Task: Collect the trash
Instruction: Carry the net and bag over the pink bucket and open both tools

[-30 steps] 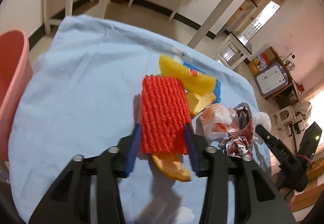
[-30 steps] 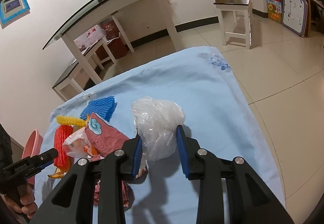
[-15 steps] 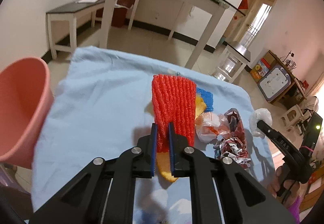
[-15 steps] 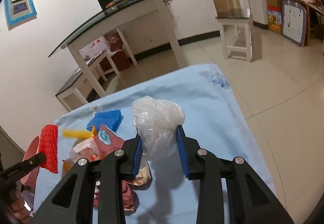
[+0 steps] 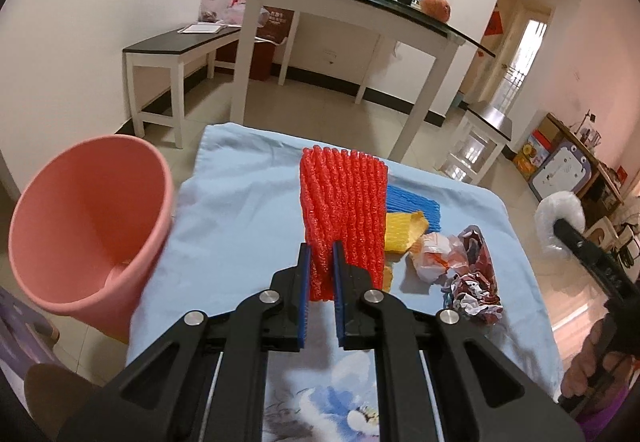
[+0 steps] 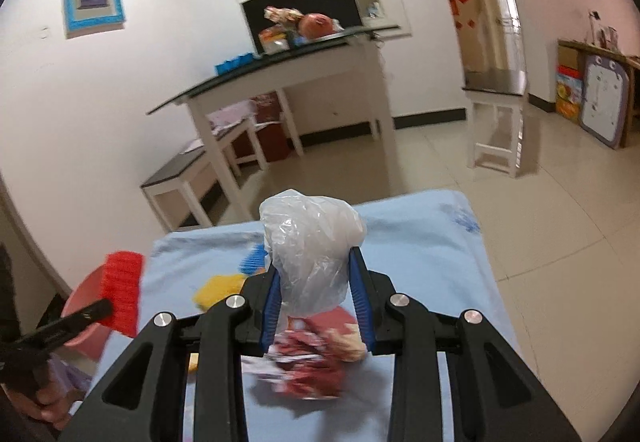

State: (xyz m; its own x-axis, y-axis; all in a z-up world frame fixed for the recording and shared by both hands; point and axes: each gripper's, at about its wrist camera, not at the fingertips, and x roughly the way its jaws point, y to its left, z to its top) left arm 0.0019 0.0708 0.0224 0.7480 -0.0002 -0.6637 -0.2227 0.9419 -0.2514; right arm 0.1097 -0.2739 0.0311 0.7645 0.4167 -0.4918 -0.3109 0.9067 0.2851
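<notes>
My left gripper (image 5: 321, 262) is shut on a red foam fruit net (image 5: 344, 210) and holds it up above the blue cloth (image 5: 240, 210). The pink bin (image 5: 88, 218) stands just off the table's left edge, beside the net. My right gripper (image 6: 316, 282) is shut on a crumpled clear plastic bag (image 6: 312, 246), lifted over the table. On the cloth lie a yellow foam net (image 5: 402, 232), a blue foam net (image 5: 412, 202), an orange-white wrapper (image 5: 434, 262) and a crumpled red wrapper (image 5: 476, 278). The red net also shows in the right wrist view (image 6: 122, 286).
A glass-topped white table (image 5: 360, 6) and a low bench (image 5: 176, 50) stand behind on the tiled floor. A small white stool (image 6: 496, 122) is to the right. The cloth has a flower print at its near edge (image 5: 328, 402).
My left gripper closed on the red net and lifted it off the cloth, toward the pink bin. My right gripper rose with the plastic bag.
</notes>
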